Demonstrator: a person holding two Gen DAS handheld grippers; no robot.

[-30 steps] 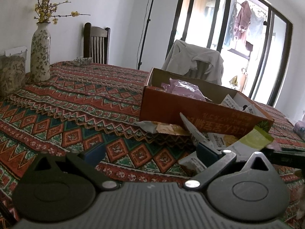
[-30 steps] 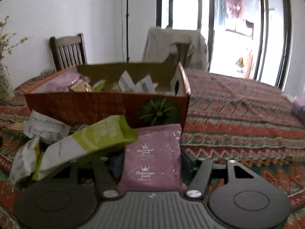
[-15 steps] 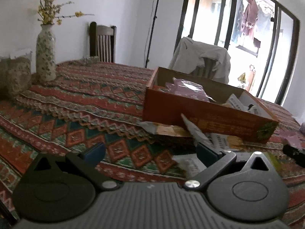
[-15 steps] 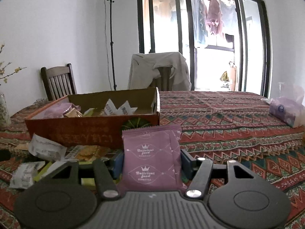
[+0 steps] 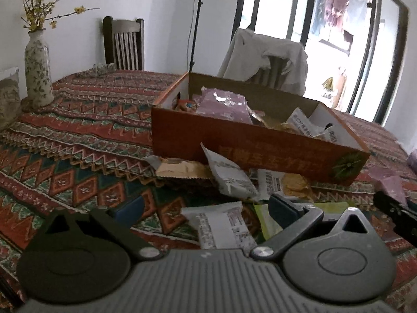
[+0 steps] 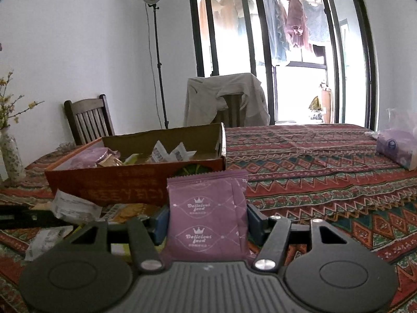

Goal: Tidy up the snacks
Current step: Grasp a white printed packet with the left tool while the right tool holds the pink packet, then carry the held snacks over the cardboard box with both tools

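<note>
Only right view shows right gripper (image 6: 207,220) clamping purple packet (image 6: 207,215)

We saw a floral vase (image 5: 37,67) holding yellow-flowered twigs (image 5: 39,5) on the patterned tablecloth (image 5: 86,130). A dark wooden chair (image 5: 124,43) stood against the white wall, and a second chair wore a pale jacket (image 6: 226,99). A lamp stand (image 6: 155,52) rose beside the window, where laundry (image 6: 294,26) hung outside.

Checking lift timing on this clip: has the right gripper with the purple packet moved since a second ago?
Yes. The right gripper, shut on the purple packet, has risen and pulled back: the orange box now sits lower, smaller and farther away in the right wrist view.
</note>
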